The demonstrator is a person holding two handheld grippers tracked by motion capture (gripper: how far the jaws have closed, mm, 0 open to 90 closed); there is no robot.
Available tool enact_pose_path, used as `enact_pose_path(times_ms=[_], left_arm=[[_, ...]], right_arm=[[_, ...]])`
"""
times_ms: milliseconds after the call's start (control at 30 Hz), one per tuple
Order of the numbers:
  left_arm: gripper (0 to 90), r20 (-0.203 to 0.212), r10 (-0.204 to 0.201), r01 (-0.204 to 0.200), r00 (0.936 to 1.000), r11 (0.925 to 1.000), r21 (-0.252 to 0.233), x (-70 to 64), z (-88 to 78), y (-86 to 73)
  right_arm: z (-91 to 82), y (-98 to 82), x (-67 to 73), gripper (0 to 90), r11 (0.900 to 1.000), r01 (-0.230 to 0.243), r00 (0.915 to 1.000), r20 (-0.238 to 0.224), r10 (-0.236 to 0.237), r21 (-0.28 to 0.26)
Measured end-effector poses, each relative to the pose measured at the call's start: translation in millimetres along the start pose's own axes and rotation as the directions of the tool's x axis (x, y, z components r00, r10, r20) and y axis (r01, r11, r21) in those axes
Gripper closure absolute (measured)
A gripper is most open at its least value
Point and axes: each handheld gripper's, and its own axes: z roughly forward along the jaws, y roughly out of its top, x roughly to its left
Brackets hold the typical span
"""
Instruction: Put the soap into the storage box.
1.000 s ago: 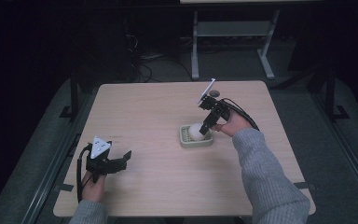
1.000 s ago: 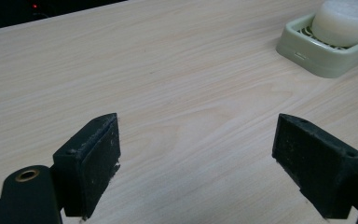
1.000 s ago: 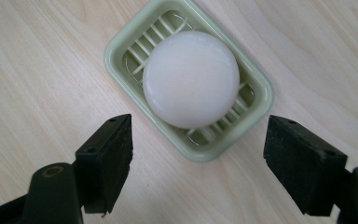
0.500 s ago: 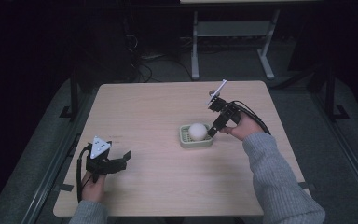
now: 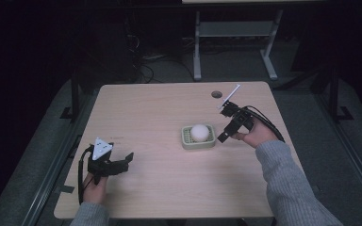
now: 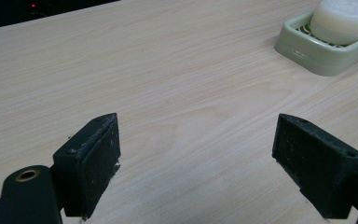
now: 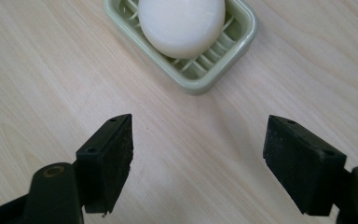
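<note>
A white round soap (image 5: 199, 132) (image 7: 182, 25) lies in a pale green soap dish (image 5: 185, 141) (image 7: 205, 77) near the middle of the wooden table (image 5: 160, 108). My right gripper (image 5: 223, 136) (image 7: 200, 163) hovers just right of the dish, open, with nothing between its jaws. At the table's front left my left gripper (image 5: 126, 160) (image 6: 196, 163) rests low, open and empty, pointing toward the dish (image 6: 326, 58) and the soap (image 6: 342, 21) farther off.
A round cable hole (image 5: 216, 94) sits near the table's far edge. A metal stand (image 5: 233, 30) and cables are on the dark floor behind the table. Bare tabletop lies between the two grippers.
My right gripper has drawn back to the right, away from the soap and dish, with its jaws open. The soap stays in the dish. The left gripper has not moved.
</note>
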Motion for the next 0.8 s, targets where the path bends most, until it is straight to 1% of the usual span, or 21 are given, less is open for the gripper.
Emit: enact_pose_path(times_ms=[33, 467, 500, 533, 567, 600, 667, 700, 733, 800], left_arm=[[14.8, -0.001, 0.001, -0.001, 1.0000, 1.0000, 0.000, -0.1, -0.2, 0.0], [14.8, 0.003, 0.003, -0.003, 1.0000, 1.0000, 0.002, 0.1, 0.1, -0.2], [14.8, 0.002, 0.002, -0.002, 1.0000, 1.0000, 0.003, -0.1, 0.2, -0.2], [14.8, 0.002, 0.002, -0.002, 1.0000, 1.0000, 0.003, -0.1, 0.2, -0.2], [14.8, 0.002, 0.002, -0.002, 1.0000, 1.0000, 0.003, -0.4, 0.5, -0.3], [14.8, 0.002, 0.002, -0.002, 1.0000, 1.0000, 0.003, -0.4, 0.5, -0.3], [14.8, 0.003, 0.002, -0.002, 1.0000, 1.0000, 0.003, -0.6, 0.6, -0.3], [14.8, 0.002, 0.002, -0.002, 1.0000, 1.0000, 0.004, -0.8, 0.4, -0.2], [14.9, 0.002, 0.002, -0.002, 1.0000, 1.0000, 0.004, -0.8, 0.4, -0.2], [14.9, 0.003, 0.002, -0.002, 1.0000, 1.0000, 0.004, -0.9, 0.5, -0.3]], right_arm=[[-0.7, -3.5, -0.4, 23.7, 1.000, 0.002, 1.0000, 0.000, -0.002, -0.002], [-5.7, -23.4, -1.5, 23.7, 1.000, -0.015, 0.9999, 0.000, 0.015, -0.014], [-6.9, -28.0, -1.8, 23.7, 1.000, -0.018, 0.9998, 0.003, 0.018, -0.016], [-6.9, -28.0, -1.8, 23.7, 1.000, -0.018, 0.9998, 0.003, 0.018, -0.016], [-8.0, -33.3, -2.1, 23.8, 0.999, -0.025, 0.9997, 0.002, 0.025, -0.022], [-8.0, -33.3, -2.1, 23.8, 0.999, -0.025, 0.9997, 0.002, 0.025, -0.022], [-8.7, -39.4, -3.6, 24.0, 0.999, -0.026, 0.9997, 0.003, 0.026, -0.027], [-8.8, -45.8, -4.8, 24.0, 0.999, -0.039, 0.9992, 0.000, 0.039, -0.027], [-8.8, -45.8, -4.8, 24.0, 0.999, -0.039, 0.9992, 0.000, 0.039, -0.027], [-8.7, -52.4, -6.1, 24.0, 0.999, -0.046, 0.9989, 0.001, 0.046, -0.025]])
